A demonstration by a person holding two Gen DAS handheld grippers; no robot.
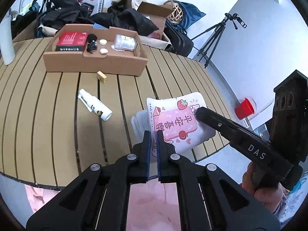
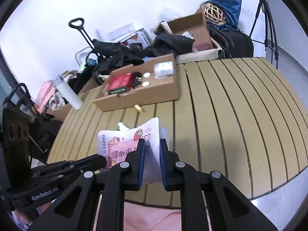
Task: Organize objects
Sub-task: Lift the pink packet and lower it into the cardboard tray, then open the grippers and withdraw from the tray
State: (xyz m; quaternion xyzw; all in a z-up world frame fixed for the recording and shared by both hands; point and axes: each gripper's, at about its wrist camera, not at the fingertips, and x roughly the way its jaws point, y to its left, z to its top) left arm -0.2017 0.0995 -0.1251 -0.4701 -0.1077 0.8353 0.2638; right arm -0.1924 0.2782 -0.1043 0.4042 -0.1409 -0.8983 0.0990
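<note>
Across the left wrist view: white spray bottle (image 1: 94, 105) and yellow block (image 1: 101, 76) lying on slatted counter (image 1: 48, 115) before cardboard box (image 1: 96, 61); left claw (image 1: 153, 134) nearly clenched, gripping nothing; "DAS" readable on right claw (image 1: 200, 112).

Across the right wrist view: right claw (image 2: 152, 150) grasping pink-printed bag (image 2: 123, 144) marked "HAPPY!!"; "GenRobot.AI" legible lower left.

White wall (image 2: 115, 3), slatted wooden table (image 1: 48, 115), tripod (image 1: 215, 36) on grey floor (image 1: 240, 61)

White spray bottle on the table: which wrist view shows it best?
The left wrist view. There the white spray bottle lies in full on the slatted table, with nothing in front of it. In the right wrist view only its tip peeks above the pink printed bag.
</note>
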